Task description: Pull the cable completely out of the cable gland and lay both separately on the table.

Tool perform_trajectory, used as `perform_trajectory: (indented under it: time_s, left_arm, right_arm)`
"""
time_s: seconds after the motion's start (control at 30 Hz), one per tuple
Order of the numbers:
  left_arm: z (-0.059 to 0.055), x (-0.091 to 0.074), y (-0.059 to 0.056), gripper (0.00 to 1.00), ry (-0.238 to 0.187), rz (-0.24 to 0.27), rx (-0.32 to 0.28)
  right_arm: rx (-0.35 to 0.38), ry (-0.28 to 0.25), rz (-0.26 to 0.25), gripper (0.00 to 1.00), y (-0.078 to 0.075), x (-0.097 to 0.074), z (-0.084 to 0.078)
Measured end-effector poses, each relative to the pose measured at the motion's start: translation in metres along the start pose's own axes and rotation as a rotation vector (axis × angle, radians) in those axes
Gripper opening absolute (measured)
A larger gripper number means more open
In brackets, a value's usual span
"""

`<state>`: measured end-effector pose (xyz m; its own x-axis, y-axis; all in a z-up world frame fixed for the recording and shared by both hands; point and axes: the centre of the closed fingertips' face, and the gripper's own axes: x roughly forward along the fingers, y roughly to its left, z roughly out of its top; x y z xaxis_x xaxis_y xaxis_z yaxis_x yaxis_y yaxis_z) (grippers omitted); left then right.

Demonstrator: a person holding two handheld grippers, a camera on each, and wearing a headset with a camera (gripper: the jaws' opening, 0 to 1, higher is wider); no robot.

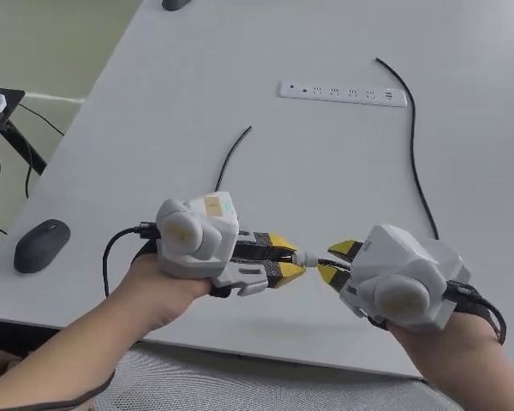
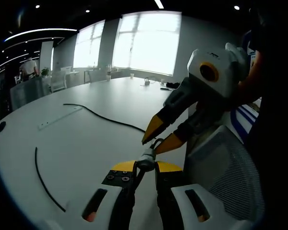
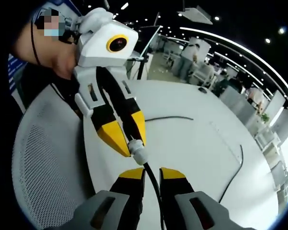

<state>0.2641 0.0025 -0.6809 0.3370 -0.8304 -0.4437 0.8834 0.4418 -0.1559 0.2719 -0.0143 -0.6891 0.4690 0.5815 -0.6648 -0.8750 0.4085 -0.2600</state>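
One gland (image 1: 307,258) in left tool (image 1: 297,259), one cable (image 3: 153,183) in right tool (image 1: 329,260).

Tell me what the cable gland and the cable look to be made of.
Cable gland: probably plastic, pale grey and matte, with a moulded, stepped body. Cable: black flexible sheath, likely rubber or PVC; it curves smoothly without kinks.

We note a small pale-grey cable gland (image 1: 307,257) pinched at the very tips of the left gripper's (image 1: 289,258) jaws, its free end pointing toward the right gripper (image 1: 334,261). A thin black cable (image 3: 153,184) sits in that end and runs back between the right gripper's jaws. We cannot tell whether those jaws pinch it.
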Motion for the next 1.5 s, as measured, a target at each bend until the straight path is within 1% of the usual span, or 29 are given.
perform_trajectory:
  time_s: [0.07, 0.1, 0.37, 0.63, 0.7, 0.77, 0.87, 1.07, 1.17, 1.3, 1.37, 1.43, 1.47, 1.5]
  left_arm:
    - [0.000, 0.001, 0.000, 0.15, 0.000, 0.000, 0.001]
    - [-0.001, 0.001, 0.000, 0.15, 0.007, -0.002, 0.006]
    - [-0.001, 0.003, -0.001, 0.15, 0.004, -0.003, 0.010]
    - [-0.001, 0.003, 0.001, 0.15, 0.001, 0.004, 0.006]
    - [0.000, 0.003, 0.001, 0.15, 0.000, 0.005, 0.006]
    - [0.000, 0.003, 0.001, 0.15, -0.002, 0.007, 0.005]
    - [0.001, 0.002, 0.001, 0.15, -0.006, 0.009, 0.004]
    - [0.002, 0.002, 0.000, 0.15, -0.006, 0.009, 0.003]
    - [0.002, 0.003, 0.000, 0.15, -0.007, 0.009, 0.001]
    - [0.003, 0.003, 0.000, 0.15, -0.008, 0.010, 0.001]
    - [0.004, 0.003, 0.001, 0.15, -0.011, 0.014, -0.001]
    - [0.005, 0.003, 0.002, 0.15, -0.012, 0.016, -0.003]
    - [0.005, 0.003, 0.002, 0.15, -0.011, 0.018, 0.001]
    - [0.005, 0.003, 0.002, 0.15, -0.011, 0.018, 0.000]
  right_arm:
    - [-0.004, 0.005, 0.007, 0.03, 0.002, 0.001, -0.002]
    - [0.002, 0.011, 0.009, 0.03, 0.003, 0.002, -0.003]
    - [0.062, 0.011, 0.002, 0.01, 0.002, 0.001, -0.007]
    - [0.124, 0.020, -0.017, 0.01, -0.005, -0.001, -0.015]
    - [0.147, 0.024, -0.023, 0.01, -0.007, -0.001, -0.018]
    - [0.189, 0.020, -0.039, 0.01, -0.011, -0.002, -0.022]
    - [0.217, 0.025, -0.056, 0.01, -0.016, -0.003, -0.030]
    - [0.279, 0.039, -0.078, 0.01, -0.021, -0.004, -0.046]
    - [0.344, 0.044, -0.090, 0.01, -0.024, -0.003, -0.056]
    - [0.388, 0.057, -0.104, 0.01, -0.027, -0.003, -0.067]
    - [0.440, 0.056, -0.117, 0.01, -0.030, -0.002, -0.074]
    - [0.512, 0.065, -0.120, 0.01, -0.032, -0.001, -0.083]
    - [0.533, 0.077, -0.124, 0.01, -0.033, -0.001, -0.090]
    - [0.547, 0.080, -0.126, 0.01, -0.033, 0.000, -0.094]
